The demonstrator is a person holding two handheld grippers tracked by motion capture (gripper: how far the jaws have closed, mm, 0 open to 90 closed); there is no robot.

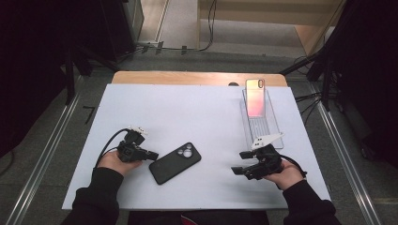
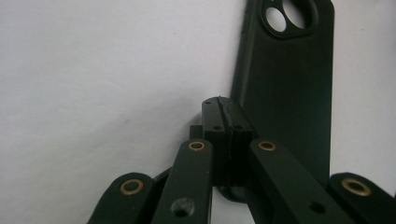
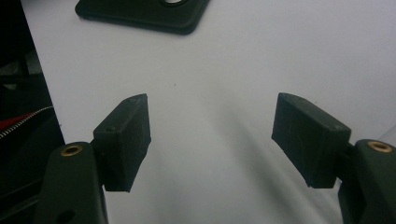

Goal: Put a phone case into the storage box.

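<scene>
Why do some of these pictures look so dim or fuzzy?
High view: white table brightly lit, surroundings dark. Left gripper view: the shut left gripper and matte black phone case look soft and murky. Right gripper view: the open right gripper throws faint shadows.

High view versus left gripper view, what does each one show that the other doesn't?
High view alone: a pink phone leaning in a clear tray at the table's far right, and the right gripper with jaws apart. Left gripper view alone: a close look at the left gripper shut, pads together, at the black phone case's edge. Both share the black phone case on the white table.
</scene>
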